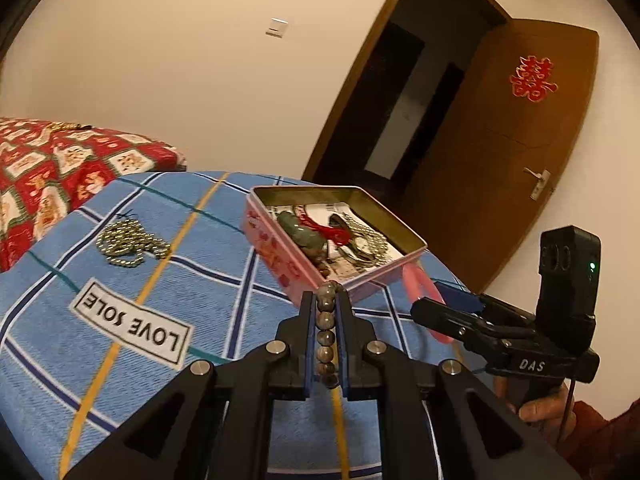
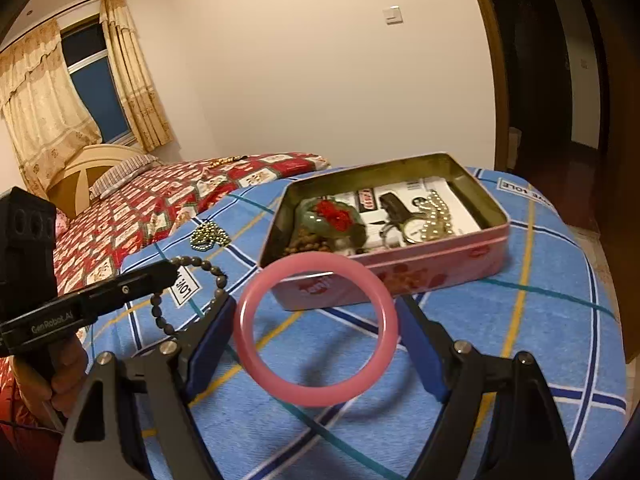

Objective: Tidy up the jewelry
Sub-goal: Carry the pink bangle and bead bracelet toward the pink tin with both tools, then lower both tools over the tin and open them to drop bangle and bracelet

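- Both tongs are gripping jewelry above the blue checked blanket [image 2: 500, 320]: the left gripper [image 1: 326, 300] is clamping its two fingers on a brown bead bracelet [image 1: 325, 332], and the right gripper [image 2: 316, 316] is pinching a pink bangle [image 2: 316, 330] by its left and right edges.
- Beads of the bracelet are running in a line between the left fingers; from the right wrist view the rest of the strand is arching as a loop beyond the left gripper's tip.
- Smooth, glossy and translucent, the pink bangle is standing upright, facing the right camera as a full ring.
- Just ahead of both tongs, a pink tin box [image 2: 440, 268] is sitting open on the blanket, printed with red marks on its sides.
- Inside it, a green jade piece with red cord [image 2: 336, 216], a watch [image 2: 412, 228], pearl-like beads [image 2: 436, 216] and brown beads are lying on printed paper.
- Left of the box, a small gold-coloured bead chain [image 1: 128, 242] is lying heaped on the blanket, near a "LOVE SOLE" label [image 1: 132, 322].
- Farther off, a red patterned bedspread [image 2: 180, 200] is covering the bed, with curtains [image 2: 44, 112] behind and a brown door [image 1: 516, 140] standing open.
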`<state>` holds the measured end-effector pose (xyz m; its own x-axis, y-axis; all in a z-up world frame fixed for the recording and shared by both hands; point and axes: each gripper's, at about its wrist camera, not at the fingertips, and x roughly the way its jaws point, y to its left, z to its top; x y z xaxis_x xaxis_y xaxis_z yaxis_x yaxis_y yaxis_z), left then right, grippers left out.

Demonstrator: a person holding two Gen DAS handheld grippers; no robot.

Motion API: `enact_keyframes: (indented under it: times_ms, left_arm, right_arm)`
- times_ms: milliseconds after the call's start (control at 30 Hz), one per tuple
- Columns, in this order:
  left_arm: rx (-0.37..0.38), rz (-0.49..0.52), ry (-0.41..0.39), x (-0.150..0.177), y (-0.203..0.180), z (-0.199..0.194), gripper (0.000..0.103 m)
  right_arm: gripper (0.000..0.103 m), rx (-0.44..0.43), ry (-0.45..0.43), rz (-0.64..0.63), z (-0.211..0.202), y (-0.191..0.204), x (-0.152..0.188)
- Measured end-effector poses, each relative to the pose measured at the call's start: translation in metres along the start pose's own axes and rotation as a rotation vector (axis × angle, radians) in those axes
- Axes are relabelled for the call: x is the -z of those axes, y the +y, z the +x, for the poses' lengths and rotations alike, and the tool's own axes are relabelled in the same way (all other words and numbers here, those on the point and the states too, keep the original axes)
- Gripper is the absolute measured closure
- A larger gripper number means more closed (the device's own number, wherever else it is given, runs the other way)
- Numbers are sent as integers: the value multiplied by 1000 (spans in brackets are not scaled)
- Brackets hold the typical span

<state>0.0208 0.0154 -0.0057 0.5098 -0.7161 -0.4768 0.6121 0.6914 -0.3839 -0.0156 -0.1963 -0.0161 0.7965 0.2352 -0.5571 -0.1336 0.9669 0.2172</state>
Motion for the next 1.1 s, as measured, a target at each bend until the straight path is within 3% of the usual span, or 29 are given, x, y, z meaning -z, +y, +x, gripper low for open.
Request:
enact_keyframes:
  times_ms: [233,400,733,967,1100]
  left_arm:
    - [46,44,9,-7,-9,8,95]
    - [97,-8,-21,-16,-2,7,95]
    - [91,-25,-53,-47,-12,41,95]
    - [-41,1,-26,-79,-39,99,95]
    - [-113,-7,7,-80,-41,122,95]
  right_arm:
    - [19,30,4,3,-1,-12,-4]
    - [19,62,-6,11,-3,-25,-9]
    - [19,108,-59,56,0,-43,-27]
    - [19,176,-126,104,7,-61,-53]
    - [19,192,-144,186,21,-85,-72]
